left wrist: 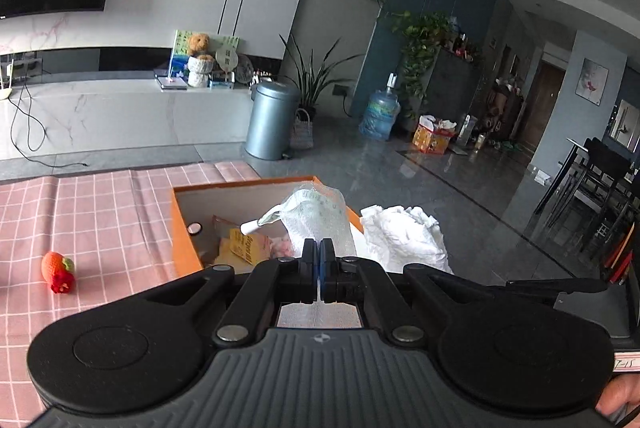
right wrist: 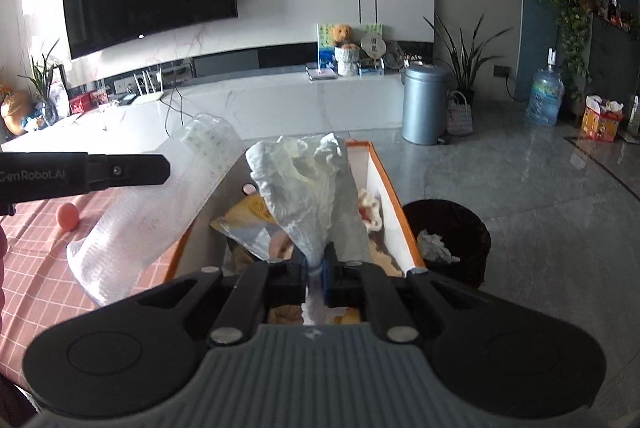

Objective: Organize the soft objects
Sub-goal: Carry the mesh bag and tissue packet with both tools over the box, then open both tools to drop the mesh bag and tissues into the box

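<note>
My left gripper is shut on a sheet of clear bubble wrap and holds it over the orange box; the wrap also shows in the right wrist view. My right gripper is shut on a crumpled white cloth, held above the same orange box; the cloth shows in the left view. The box holds yellow packets and other soft items. A knitted strawberry lies on the pink checked tablecloth.
A black waste bin with crumpled paper stands on the floor right of the box. A grey metal bin, a water jug and plants stand further back. The left gripper's body crosses the right view.
</note>
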{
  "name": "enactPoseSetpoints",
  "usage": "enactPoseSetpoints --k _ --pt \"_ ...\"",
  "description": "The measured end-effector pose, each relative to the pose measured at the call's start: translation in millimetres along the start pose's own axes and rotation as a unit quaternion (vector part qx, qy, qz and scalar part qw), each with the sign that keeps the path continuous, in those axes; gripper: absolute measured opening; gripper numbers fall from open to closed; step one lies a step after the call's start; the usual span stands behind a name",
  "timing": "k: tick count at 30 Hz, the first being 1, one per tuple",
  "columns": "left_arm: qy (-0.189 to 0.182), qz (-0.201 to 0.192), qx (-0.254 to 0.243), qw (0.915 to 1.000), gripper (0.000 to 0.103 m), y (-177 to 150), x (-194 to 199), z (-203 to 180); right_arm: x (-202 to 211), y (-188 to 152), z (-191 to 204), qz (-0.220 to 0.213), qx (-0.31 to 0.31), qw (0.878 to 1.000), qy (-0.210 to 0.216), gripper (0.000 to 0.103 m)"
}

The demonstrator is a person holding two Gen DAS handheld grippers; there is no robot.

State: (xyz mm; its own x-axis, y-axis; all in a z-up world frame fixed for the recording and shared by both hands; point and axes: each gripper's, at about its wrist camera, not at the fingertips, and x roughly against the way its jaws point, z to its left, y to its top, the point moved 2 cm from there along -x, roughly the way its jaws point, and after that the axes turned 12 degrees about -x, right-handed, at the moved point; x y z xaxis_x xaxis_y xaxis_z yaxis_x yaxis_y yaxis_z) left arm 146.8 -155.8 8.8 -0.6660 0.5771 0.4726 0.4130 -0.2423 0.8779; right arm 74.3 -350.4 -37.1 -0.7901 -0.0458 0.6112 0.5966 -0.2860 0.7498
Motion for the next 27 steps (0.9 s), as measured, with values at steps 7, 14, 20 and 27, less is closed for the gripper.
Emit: enactPoseSetpoints --k 7,14,20,27 --pt "0.011 0.052 -0.008 0.9986 0.000 -16.9 -42.1 2.1 -33.6 -7.8 -1.4 0.052 0.005 0.999 -0.016 0.004" --pt "0.007 0.096 -0.007 0.9953 0.001 -31.3 -58.6 2.6 -58.3 -3.1 4.6 0.096 0.019 0.995 -0.013 0.005" --pt "0.007 0.109 -0.011 0.9940 0.002 -33.7 -60.8 3.4 -60.4 -5.0 3.3 0.121 0.012 0.992 -0.011 0.012" --pt "0.023 0.102 -0.006 0.9945 0.012 -31.0 -49.1 6.7 -40.0 -6.0 7.0 0.109 0.016 0.994 -0.009 0.037"
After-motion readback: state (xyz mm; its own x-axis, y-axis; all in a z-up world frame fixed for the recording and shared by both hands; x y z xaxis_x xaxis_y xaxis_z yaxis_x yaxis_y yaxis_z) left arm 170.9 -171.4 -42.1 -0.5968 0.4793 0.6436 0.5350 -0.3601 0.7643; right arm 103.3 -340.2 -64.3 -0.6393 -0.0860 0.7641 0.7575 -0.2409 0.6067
